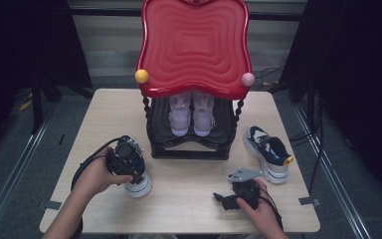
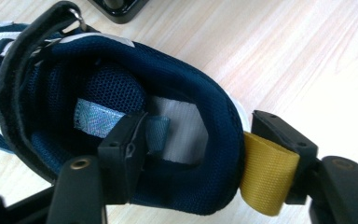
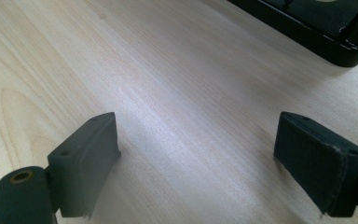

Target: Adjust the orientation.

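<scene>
left tool (image 2: 193, 154) pinches the navy sneaker's (image 2: 121, 102) soft heel collar; it may slip. right tool (image 3: 209, 163) hangs released.

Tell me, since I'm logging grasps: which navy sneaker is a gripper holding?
The navy mesh sneaker by the person's left hand, heel collar between the left gripper jaws; the other navy sneaker lies untouched.

**Open desk up front, rack blocking the middle**

Bare desk (image 1: 189, 191) lies between my left tool (image 2: 193, 154) and my right tool (image 3: 196, 158), wide enough to pass. The black rack (image 1: 189, 144) with its red tray top (image 1: 195, 47) walls off the centre. A loose sneaker (image 1: 269, 152) crowds the right edge near my right tool.
</scene>
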A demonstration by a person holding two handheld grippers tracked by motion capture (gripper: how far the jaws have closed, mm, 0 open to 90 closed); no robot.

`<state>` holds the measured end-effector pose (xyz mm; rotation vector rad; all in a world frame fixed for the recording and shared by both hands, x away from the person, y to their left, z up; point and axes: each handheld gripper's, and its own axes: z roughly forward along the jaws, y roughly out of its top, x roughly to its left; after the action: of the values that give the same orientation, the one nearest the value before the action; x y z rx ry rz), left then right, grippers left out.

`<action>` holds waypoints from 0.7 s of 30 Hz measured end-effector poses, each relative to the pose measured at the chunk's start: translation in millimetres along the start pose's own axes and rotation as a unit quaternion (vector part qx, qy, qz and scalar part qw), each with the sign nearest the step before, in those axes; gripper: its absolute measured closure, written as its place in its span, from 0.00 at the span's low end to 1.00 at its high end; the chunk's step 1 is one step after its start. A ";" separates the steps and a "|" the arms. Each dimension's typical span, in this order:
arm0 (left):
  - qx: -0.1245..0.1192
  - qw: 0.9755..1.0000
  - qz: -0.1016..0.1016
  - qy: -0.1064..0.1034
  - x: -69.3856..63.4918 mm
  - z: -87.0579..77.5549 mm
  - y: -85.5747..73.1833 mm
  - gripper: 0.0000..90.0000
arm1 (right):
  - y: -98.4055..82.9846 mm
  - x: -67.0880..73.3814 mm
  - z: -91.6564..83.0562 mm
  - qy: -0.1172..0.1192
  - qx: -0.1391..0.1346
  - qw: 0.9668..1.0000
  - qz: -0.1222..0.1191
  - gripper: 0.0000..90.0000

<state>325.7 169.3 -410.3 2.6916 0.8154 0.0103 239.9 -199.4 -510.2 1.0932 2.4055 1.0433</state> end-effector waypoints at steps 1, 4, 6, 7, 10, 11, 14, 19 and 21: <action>0.005 1.000 0.009 0.000 -0.7 0.5 0.6 0.43 | 0.0 0.0 0.0 0.000 0.000 1.000 0.000 0.15; 0.026 0.999 0.029 0.003 -2.8 2.6 3.3 0.46 | 0.0 0.0 0.0 0.000 0.000 1.000 0.000 0.15; 0.029 0.999 0.030 0.003 -4.1 4.3 4.5 0.47 | 0.0 0.0 0.0 0.000 0.000 1.000 0.000 0.15; 0.037 0.999 0.036 0.000 -4.6 4.6 5.6 0.49 | 0.0 0.0 0.0 0.000 0.000 1.000 0.000 0.15; 0.043 0.998 0.047 -0.002 -6.3 7.0 8.0 0.53 | 0.0 0.0 0.0 0.000 0.000 1.000 0.000 0.15; 0.047 0.998 0.048 -0.004 -7.5 8.4 8.6 0.54 | 0.0 0.0 0.0 0.000 0.000 1.000 0.000 0.15; 0.066 0.996 0.061 -0.003 -9.6 12.3 10.6 0.57 | 0.0 0.0 0.0 0.000 0.000 1.000 0.000 0.15; 0.086 0.994 0.072 -0.002 -11.4 14.4 14.2 0.61 | 0.0 0.0 0.0 0.000 0.000 1.000 0.000 0.15; 0.094 0.993 0.076 -0.001 -12.0 15.3 16.2 0.63 | 0.0 0.0 0.0 0.000 0.000 1.000 0.000 0.15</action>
<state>326.0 145.5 -418.7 2.9256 0.6373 -0.0353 240.0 -199.4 -510.2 1.0931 2.4056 1.0439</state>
